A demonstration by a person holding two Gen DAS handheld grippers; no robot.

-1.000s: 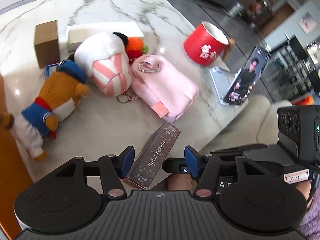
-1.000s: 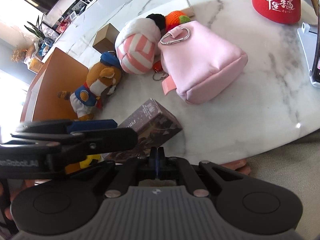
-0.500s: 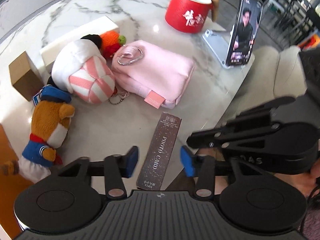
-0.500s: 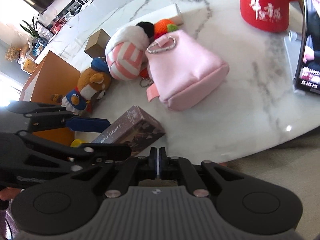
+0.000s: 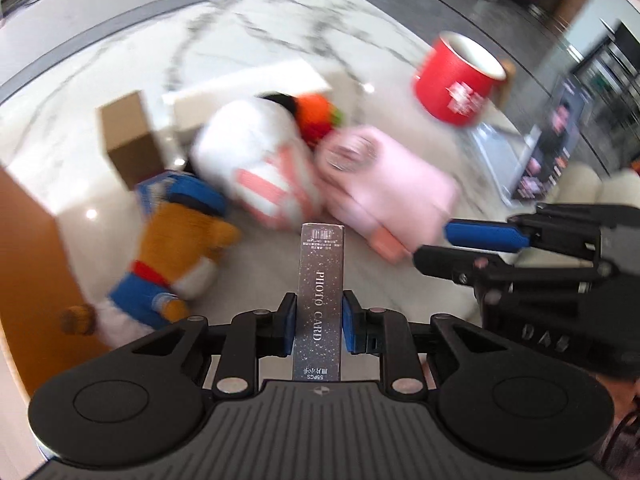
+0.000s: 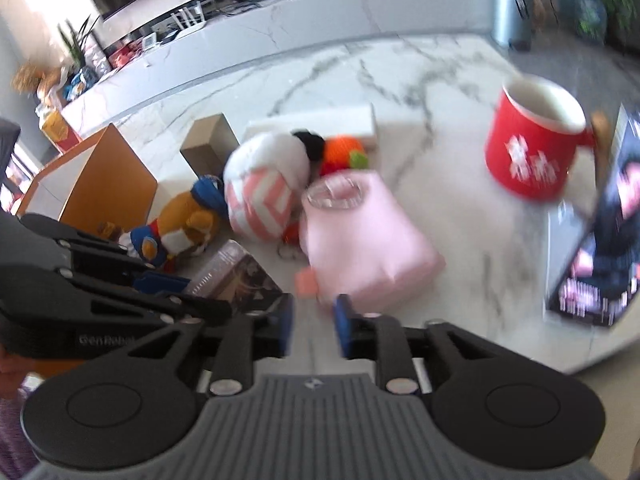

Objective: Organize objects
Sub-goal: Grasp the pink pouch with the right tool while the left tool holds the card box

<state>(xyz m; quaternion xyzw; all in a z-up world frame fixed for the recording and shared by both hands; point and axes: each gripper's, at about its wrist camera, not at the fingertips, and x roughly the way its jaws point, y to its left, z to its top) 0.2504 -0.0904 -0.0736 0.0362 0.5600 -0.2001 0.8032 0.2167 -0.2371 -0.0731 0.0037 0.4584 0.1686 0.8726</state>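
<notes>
My left gripper [image 5: 318, 326] is shut on a dark glittery photo card box [image 5: 320, 280], held lengthwise above the marble table [image 5: 240, 40]. The box also shows in the right wrist view [image 6: 236, 276]. My right gripper [image 6: 314, 320] is open with a narrow gap, empty, just in front of a pink pouch [image 6: 360, 236]. It appears from the side in the left wrist view [image 5: 460, 240]. The pink pouch [image 5: 388, 184], a pink-striped white plush [image 5: 256, 160] and a bear plush in blue [image 5: 168, 256] lie on the table. Both views are blurred.
A red mug [image 6: 536, 144] stands at the right, with a phone on a stand [image 6: 600, 232] beside it. A brown cardboard box [image 5: 128, 140] and a flat white box [image 5: 248, 84] lie behind the plushes. An orange box [image 6: 100, 176] stands at the left.
My left gripper has closed on the photo card box and lifted it. My right gripper has opened slightly and moved forward toward the pink pouch.
</notes>
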